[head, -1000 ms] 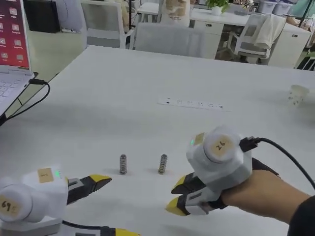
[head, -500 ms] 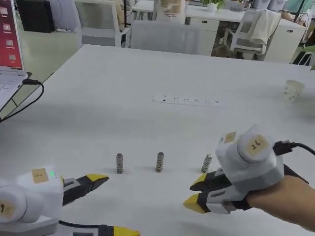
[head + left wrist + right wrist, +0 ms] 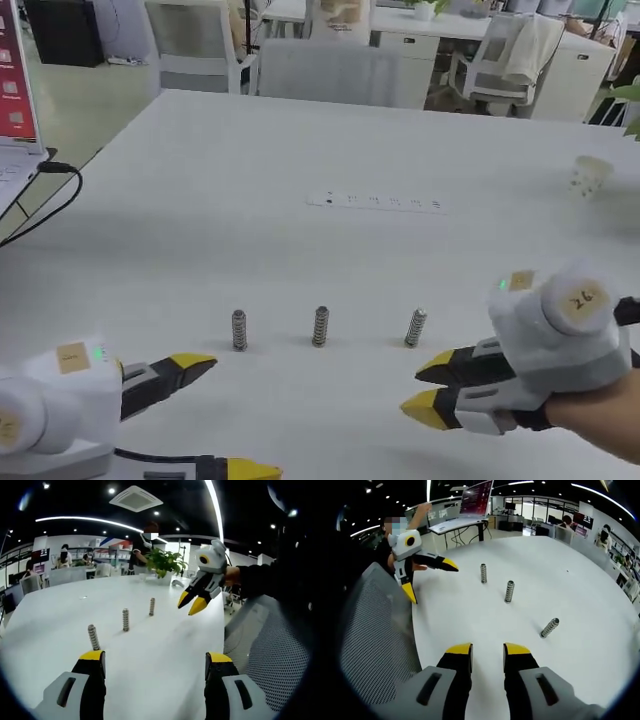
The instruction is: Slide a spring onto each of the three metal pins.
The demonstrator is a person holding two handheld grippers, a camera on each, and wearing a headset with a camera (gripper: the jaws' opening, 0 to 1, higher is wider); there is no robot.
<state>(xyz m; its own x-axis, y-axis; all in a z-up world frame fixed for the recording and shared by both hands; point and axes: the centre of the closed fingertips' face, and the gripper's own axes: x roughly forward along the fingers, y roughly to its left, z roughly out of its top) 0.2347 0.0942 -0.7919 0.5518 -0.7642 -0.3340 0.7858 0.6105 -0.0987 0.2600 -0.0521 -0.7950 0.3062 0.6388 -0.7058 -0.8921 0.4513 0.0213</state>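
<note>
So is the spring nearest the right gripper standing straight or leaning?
Leaning. That small grey metal coil spring tilts sideways on the white table, while the middle spring and the left spring stand straight.

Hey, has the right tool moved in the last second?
Yes. Against the middle spring, the right tool has pulled away to the right, uncovering the rightmost spring it hid before.

Overhead, ceiling strip lights (image 3: 90,518) are casting bright, even light, leaving faint shadows on the white table (image 3: 300,150). Fisheye curvature is bending both gripper views' edges, and distant desks (image 3: 410,45) are looking soft.
</note>
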